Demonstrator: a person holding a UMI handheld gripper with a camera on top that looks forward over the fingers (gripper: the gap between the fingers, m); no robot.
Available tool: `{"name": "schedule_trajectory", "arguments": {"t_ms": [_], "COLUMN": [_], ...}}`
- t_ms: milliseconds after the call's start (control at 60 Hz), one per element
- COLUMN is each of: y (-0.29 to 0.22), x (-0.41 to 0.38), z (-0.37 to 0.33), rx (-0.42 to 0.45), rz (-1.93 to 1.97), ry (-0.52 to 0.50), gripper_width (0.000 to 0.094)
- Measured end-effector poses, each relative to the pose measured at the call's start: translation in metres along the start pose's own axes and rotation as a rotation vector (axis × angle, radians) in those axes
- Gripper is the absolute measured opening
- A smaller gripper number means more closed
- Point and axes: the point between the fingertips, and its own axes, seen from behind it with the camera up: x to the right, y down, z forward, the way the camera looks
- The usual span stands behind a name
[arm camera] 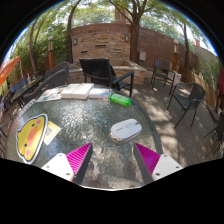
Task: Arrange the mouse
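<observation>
While we are holding the gripper [110, 160] spread wide and empty over the glass table [90, 150], the mouse [126, 129] is lying just ahead of the fingers, nearer the right one, resting on the glass. We are judging it light, rigid and smooth-shelled, likely slippery, so we are favouring its two long sides for the pads. Beside the left finger a yellow sheet [31, 137] is lying flat; beyond the mouse, a green object [120, 99] and books [76, 92] are sitting, hard to identify further. Chairs [102, 71] are standing farther back.
</observation>
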Motion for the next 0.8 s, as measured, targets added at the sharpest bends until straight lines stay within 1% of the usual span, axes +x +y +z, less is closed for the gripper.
{"name": "schedule_trajectory", "arguments": {"t_ms": [133,167,233,367,433,517,617,650,800], "y": [-0.006,-0.017,-0.027,-0.045,-0.050,-0.051,-0.052,-0.052,-0.051], "x": [0.016,0.020,0.020,0.010,0.008,0.010,-0.001,0.000,0.003], "z": [0.044,0.051,0.063,0.084,0.091,0.096,0.096,0.095,0.090], "rx": [-0.034,-0.007,-0.014,-0.011,-0.010,-0.006,0.019,0.022,-0.001], "rz": [0.057,0.052,0.059,0.069,0.055,-0.005,-0.041,-0.058,-0.081], "ry": [0.002,0.008,-0.004,-0.033,-0.027,0.000,-0.046,-0.041,-0.017], "gripper_width": [0.0852,0.0831,0.0847,0.0840,0.0824,0.0737,0.0487,0.0486,0.0387]}}
